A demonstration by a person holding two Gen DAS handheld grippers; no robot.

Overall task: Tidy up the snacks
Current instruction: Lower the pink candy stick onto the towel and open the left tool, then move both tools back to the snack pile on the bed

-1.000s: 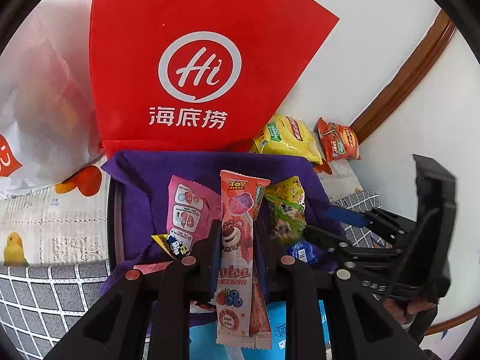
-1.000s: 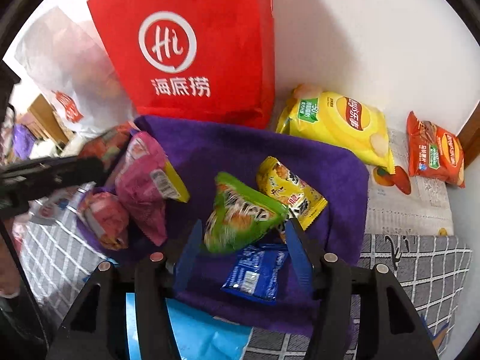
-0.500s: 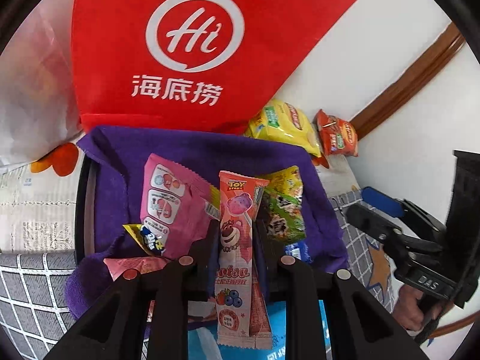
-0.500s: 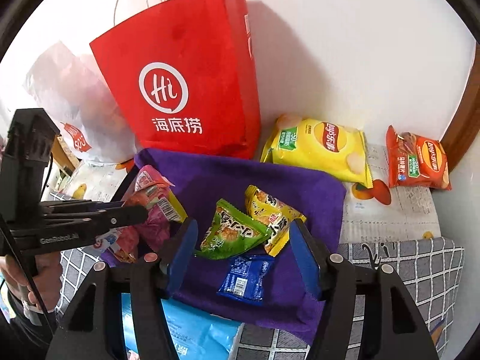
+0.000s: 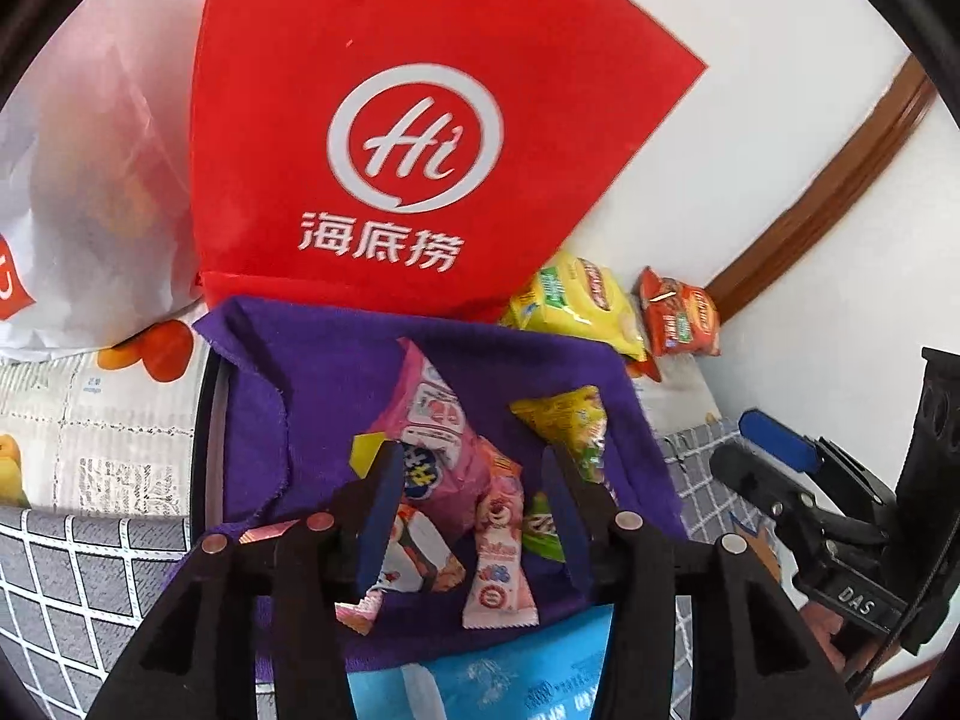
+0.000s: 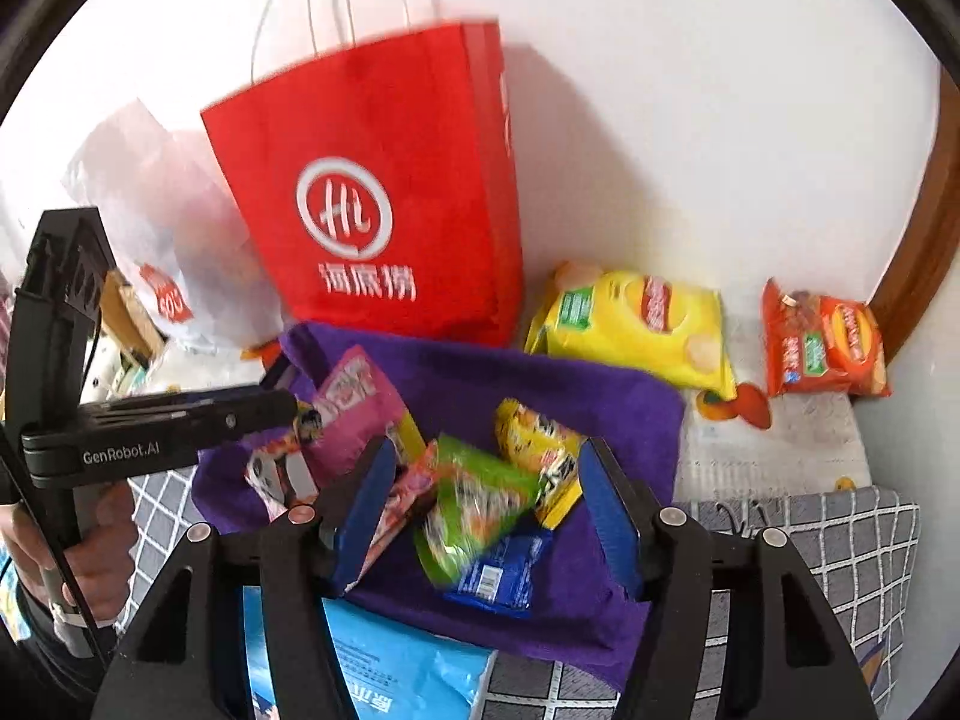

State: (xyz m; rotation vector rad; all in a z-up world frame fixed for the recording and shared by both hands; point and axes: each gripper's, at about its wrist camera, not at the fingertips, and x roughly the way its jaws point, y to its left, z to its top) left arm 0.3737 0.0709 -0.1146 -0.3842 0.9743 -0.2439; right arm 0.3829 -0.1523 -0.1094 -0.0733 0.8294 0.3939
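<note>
Both grippers' fingers spread wide, gripping nothing: left gripper [image 5: 468, 516] over strawberry candy packet [image 5: 497, 546], right gripper [image 6: 489, 516] over green snack bag [image 6: 474, 510].

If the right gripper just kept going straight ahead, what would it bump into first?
Most likely the green crinkly snack packet, which lies on the purple cloth between the open fingers of the right gripper, with a small blue packet just beneath it. Depth is hard to judge here.

My way forward is blocked by the red bag [image 6: 384, 192] upright behind the purple cloth [image 6: 600, 396]. Snack packets [image 6: 480, 498] crowd the cloth's middle; I see bare cloth [image 5: 312, 372] at its back left.
</note>
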